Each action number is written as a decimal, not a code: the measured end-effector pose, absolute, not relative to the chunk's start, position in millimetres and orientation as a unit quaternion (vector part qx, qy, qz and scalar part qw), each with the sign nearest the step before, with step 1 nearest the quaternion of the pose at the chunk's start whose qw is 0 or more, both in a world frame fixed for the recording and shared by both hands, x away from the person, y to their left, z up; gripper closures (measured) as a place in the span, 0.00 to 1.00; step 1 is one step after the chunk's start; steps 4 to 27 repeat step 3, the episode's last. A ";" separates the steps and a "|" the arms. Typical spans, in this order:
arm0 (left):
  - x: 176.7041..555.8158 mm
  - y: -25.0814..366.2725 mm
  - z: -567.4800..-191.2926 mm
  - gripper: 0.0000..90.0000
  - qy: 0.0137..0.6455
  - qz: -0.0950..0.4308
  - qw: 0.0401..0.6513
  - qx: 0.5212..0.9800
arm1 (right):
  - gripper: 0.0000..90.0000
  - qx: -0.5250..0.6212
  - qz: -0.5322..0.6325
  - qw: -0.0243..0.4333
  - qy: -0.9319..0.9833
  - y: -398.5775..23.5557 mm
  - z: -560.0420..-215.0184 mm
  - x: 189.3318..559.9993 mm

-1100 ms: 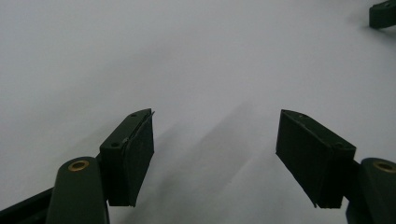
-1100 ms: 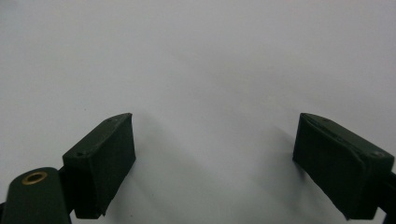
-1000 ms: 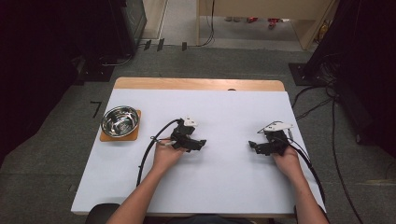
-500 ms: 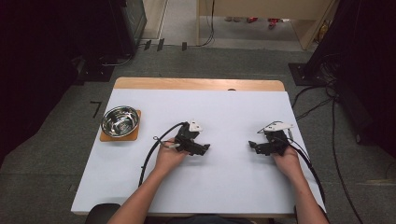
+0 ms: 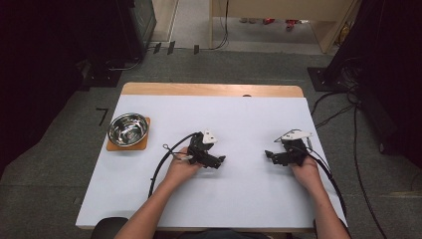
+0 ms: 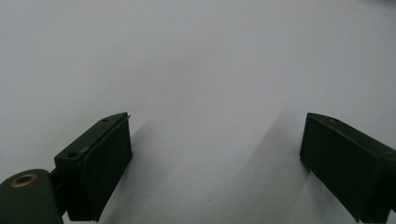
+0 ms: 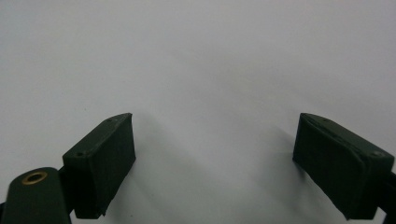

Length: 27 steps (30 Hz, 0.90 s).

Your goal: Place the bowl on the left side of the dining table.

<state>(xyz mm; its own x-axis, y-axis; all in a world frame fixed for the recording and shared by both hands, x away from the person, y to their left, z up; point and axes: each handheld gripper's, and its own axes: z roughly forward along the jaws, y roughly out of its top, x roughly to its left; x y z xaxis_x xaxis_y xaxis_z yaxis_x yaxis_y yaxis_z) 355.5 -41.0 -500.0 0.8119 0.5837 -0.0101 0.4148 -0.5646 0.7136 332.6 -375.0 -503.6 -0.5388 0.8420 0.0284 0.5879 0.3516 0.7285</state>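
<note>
- The desk (image 5: 239, 209), a white-topped surface with a wooden strip along its far edge, stands on a grey floor (image 5: 59, 174).
- A person's forearms come in over the near edge, the left hand (image 5: 180, 168) near the middle of the desk and the right hand (image 5: 304, 170) toward the right edge.
- The left gripper (image 5: 219, 160) lies low over the bare white top near the desk's centre, its tips pointing right; its jaws have just been opening, and in the left gripper view (image 6: 212, 163) they stand wide apart with nothing between them but white surface.
- The right gripper (image 5: 268, 156) rests toward the right edge, tips pointing left at the other gripper, the two well apart; in the right gripper view (image 7: 212, 161) its jaws are spread wide, nothing between them.
- A black cable (image 5: 160, 167) loops from the left gripper back toward the near edge.
- A wooden mat (image 5: 144, 144) sits by the left edge, closer to the far left corner.
- A steel bowl (image 5: 128, 129) stands upright on the mat, well apart from both grippers.
</note>
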 end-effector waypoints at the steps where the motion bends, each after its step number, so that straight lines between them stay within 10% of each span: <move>1: 355.5 -41.0 -500.0 0.10 0.285 0.114 0.370 0.877 | 0.14 0.446 0.355 0.179 0.802 -375.0 -503.6 332.6; 27: 355.5 -41.0 -500.0 0.10 0.285 0.114 0.370 0.877 | 0.14 0.446 0.355 0.179 0.802 -375.0 -503.6 332.6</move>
